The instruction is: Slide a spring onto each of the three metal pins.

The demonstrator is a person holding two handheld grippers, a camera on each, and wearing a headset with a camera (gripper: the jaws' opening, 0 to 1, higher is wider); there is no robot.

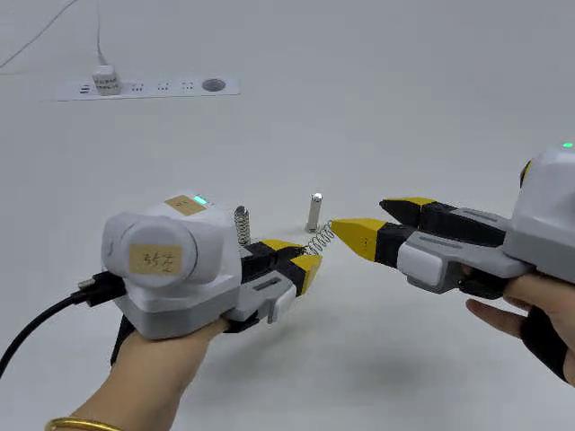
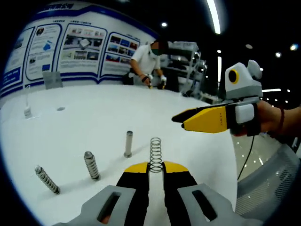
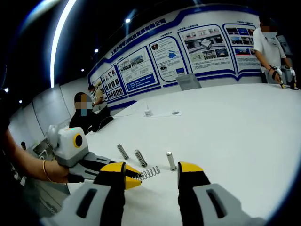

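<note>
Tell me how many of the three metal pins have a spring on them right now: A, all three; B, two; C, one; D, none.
B: in the left gripper view, the leftmost pin and the middle pin each wear a spring, the bare pin has none, and the left tongs grip the loose spring.

bare pin upright, open tabletop behind it and on its right in head view, two sprung pins near on its left, held spring and right gripper crowding the near side, power strip far back
</note>
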